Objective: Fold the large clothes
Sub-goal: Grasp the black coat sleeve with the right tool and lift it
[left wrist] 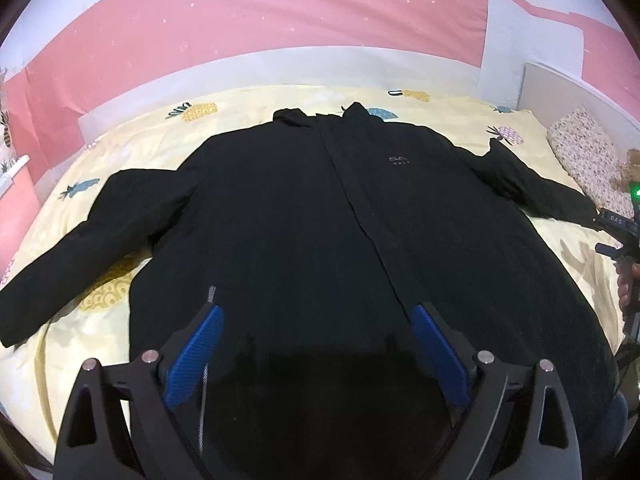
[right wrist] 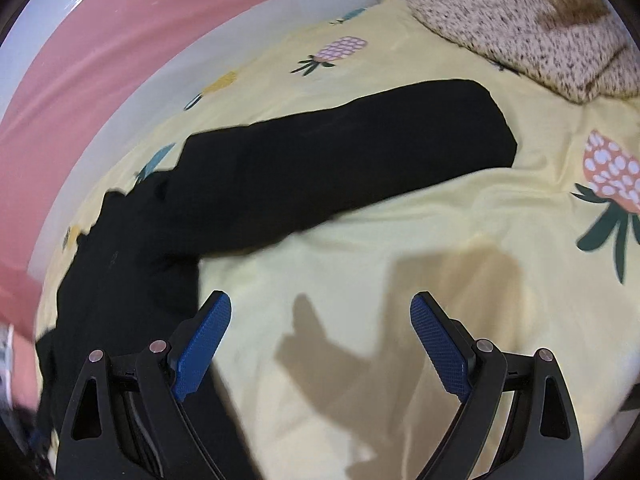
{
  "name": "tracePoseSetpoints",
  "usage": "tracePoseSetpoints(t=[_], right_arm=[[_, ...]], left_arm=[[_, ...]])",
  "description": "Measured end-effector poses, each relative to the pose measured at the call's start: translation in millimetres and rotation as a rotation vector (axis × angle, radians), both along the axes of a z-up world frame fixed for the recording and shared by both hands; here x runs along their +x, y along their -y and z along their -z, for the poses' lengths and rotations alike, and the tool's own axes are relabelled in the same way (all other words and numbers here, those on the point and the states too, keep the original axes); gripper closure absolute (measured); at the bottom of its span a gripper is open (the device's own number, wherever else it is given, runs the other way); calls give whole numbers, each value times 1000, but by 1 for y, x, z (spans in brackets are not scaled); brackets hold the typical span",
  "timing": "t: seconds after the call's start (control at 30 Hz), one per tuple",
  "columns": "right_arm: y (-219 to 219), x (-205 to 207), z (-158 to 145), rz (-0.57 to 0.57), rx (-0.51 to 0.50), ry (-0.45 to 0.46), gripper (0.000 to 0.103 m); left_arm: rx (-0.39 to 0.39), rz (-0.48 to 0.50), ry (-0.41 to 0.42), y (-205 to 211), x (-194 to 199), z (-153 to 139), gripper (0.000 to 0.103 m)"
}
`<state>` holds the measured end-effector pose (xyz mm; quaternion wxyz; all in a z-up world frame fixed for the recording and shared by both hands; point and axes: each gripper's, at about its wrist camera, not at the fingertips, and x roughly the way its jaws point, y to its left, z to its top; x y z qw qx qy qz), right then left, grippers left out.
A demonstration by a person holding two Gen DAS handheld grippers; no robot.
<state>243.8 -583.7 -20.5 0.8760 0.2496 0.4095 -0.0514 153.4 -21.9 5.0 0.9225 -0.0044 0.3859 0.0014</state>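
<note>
A: Where's the black jacket (left wrist: pixel 304 216)?

B: Flat on the bed (left wrist: pixel 520 136), front up, zip closed, collar toward the pink wall (left wrist: pixel 240 20). Both sleeves out to the sides. Yellow pineapple-print sheet (right wrist: pixel 400 220) under it.

A: Left hand-held gripper (left wrist: pixel 316 316)?

B: Over the lower front of the jacket, angled down. Blue pads (left wrist: pixel 196 356) wide apart, nothing between them, can't see them touching the fabric.

A: Right hand-held gripper (right wrist: pixel 320 304)?

B: Also spread wide, empty. It's over bare sheet just beside the jacket's side edge; its left pad (right wrist: pixel 204 344) overlaps the black fabric in the right wrist view, contact unclear. One sleeve (right wrist: pixel 360 140) lies stretched out ahead of it, cuff toward the speckled pillow (right wrist: pixel 520 28). Gripper shadow falls on the sheet.

A: Seen from the left wrist?

B: Right unit is at the far right edge by that sleeve's cuff, the person's fingers (left wrist: pixel 624 284) on its handle. Frame's slightly blurred.
</note>
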Motion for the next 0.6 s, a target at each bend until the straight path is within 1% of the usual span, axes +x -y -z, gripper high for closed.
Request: tracePoseSetpoints(t=[0.1,0.27,0.37,0.53,0.57,0.6], right_arm=[[18,18,10,45,27,-7,11],[46,41,27,123,96,-18,11],[61,52,36,167,122,6,11],[81,66,40,249,148,47,11],[84,69,40,266,153,51,13],[86,71,40,275,150,51,21]], left_arm=[[-28,-7,-21,-4,10,6,7],[-31,-20,-38,-7,21,15,7],[-28,-27,-47,-8,25,20,7],[-32,-39,-60,-12,28,25,8],[-31,-42,-61,-13,29,26,8],[-32,-46,-62,-14,29,27,9]])
